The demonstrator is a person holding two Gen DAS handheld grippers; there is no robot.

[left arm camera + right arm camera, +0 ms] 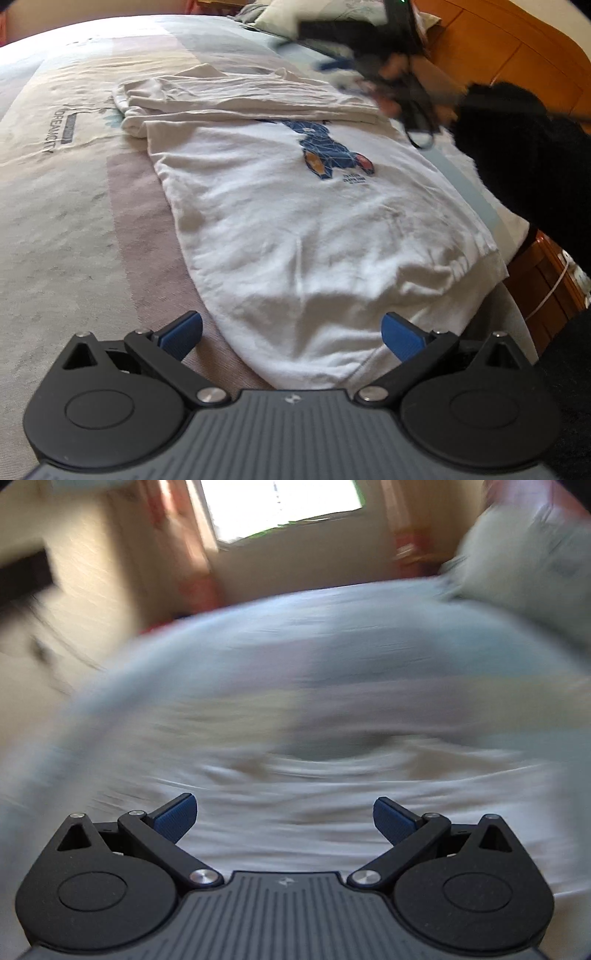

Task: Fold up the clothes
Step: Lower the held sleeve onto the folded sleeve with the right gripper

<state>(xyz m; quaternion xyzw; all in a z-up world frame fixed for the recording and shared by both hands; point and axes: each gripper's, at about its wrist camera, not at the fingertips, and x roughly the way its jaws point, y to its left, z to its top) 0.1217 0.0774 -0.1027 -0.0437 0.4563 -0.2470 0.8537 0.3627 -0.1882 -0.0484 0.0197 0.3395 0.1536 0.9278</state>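
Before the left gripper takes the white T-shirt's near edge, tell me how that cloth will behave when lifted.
The white T-shirt will probably go limp and drape: it lies wrinkled and soft on the bed. It looks light, so the open left gripper should lift it easily. The folded sleeve section on top may well slide or unfold if the edge is pulled quickly.

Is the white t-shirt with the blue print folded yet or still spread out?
Partly folded: the white t-shirt has its far side doubled over onto the blue print, while the rest lies flat on the bed.
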